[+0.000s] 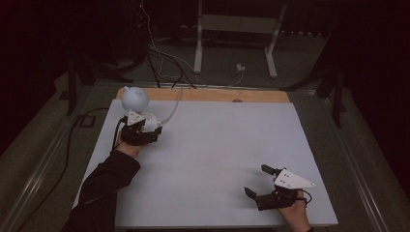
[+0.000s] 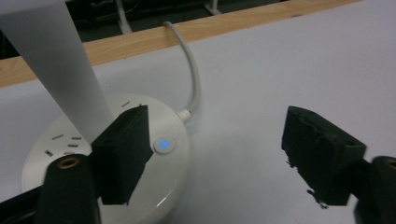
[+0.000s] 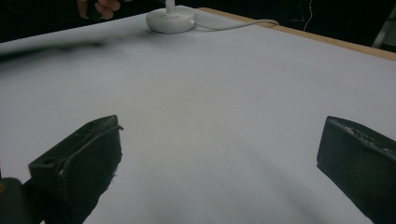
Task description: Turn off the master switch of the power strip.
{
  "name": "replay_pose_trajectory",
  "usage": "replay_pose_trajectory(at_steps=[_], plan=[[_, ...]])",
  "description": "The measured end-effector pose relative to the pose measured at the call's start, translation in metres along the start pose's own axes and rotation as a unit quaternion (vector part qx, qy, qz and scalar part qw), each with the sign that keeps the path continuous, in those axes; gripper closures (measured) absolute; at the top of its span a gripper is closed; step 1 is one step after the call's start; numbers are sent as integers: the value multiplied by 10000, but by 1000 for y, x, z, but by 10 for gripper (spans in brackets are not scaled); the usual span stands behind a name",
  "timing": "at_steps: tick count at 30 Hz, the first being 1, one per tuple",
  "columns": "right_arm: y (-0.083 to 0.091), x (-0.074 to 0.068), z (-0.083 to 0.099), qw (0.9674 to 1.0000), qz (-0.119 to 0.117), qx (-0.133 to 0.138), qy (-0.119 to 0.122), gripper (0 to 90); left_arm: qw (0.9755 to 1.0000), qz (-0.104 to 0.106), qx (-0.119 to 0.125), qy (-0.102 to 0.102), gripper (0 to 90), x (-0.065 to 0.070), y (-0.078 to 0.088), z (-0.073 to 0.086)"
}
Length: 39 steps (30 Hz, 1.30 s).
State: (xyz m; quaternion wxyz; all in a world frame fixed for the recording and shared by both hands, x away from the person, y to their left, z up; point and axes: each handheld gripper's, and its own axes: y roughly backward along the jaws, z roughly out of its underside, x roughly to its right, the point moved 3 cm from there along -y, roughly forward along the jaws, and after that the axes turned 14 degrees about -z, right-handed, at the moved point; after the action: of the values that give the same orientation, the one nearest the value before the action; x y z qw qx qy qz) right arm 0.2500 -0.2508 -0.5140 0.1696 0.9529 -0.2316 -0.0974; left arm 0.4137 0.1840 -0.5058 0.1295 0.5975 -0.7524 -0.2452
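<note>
The lamp (image 1: 135,99) stood at the far left corner of the counter (image 1: 217,150), close to its wooden far edge (image 2: 154,37). Its round white base (image 2: 173,161) lay flat on the white surface, a lit blue button (image 2: 163,144) on top, and its white stem (image 2: 60,65) rose from the base. A white cord (image 2: 192,79) ran from the base over the wooden edge.

The left hand-held gripper (image 2: 210,154) was at the base. Its jaws stood apart, clamped on nothing; one jaw lay over the top of the base just beside the button and in front of the stem, the other hung over bare counter clear of the base.

The right hand-held gripper (image 1: 261,180) sat near the front right corner, well apart from the lamp, its jaws wide apart and empty over bare counter.
</note>
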Motion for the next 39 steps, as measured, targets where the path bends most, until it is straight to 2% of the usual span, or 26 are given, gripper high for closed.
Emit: replay_pose_trajectory(at_steps=[5, 12, 16, 18, 22, 27, 28, 31, 36, 39], plan=[[0, 0, 0, 10000, -2, -6, -14, 0, 9999, -156, 54, 10, 419, -1, -2, -2], [0, 0, 0, 10000, -8, 2, -26, 0, 9996, -266, 37, -30, 640, -2, -6, -2], [0, 1, 1, 10000, -12, -3, -23, 0, 9996, -273, 43, -30, 740, -3, -10, -3], [0, 1, 1, 10000, -15, -5, -23, 0, 9996, -257, 125, -31, 779, -3, -10, -3], [0, 1, 1, 10000, -14, 0, -30, 0, 9996, -206, 145, -124, 869, -2, -10, -5], [-1, 1, 1, 10000, -29, -9, -31, 0, 9989, -349, 42, -311, 900, -4, -16, -2], [-1, 1, 1, 10000, -30, -7, -34, 0, 9990, -312, 24, -306, 900, -5, -18, -1], [-1, 1, 1, 10000, -30, -8, -38, 0, 9986, -403, -28, -330, 900, -7, -22, 2], [-1, 0, 1, 10000, -20, -13, -27, 0, 9986, -434, -43, -302, 900, -11, -27, 4], [0, 0, 1, 10000, -17, -16, -24, 0, 9980, -501, -90, -378, 900, -10, -31, 6]])
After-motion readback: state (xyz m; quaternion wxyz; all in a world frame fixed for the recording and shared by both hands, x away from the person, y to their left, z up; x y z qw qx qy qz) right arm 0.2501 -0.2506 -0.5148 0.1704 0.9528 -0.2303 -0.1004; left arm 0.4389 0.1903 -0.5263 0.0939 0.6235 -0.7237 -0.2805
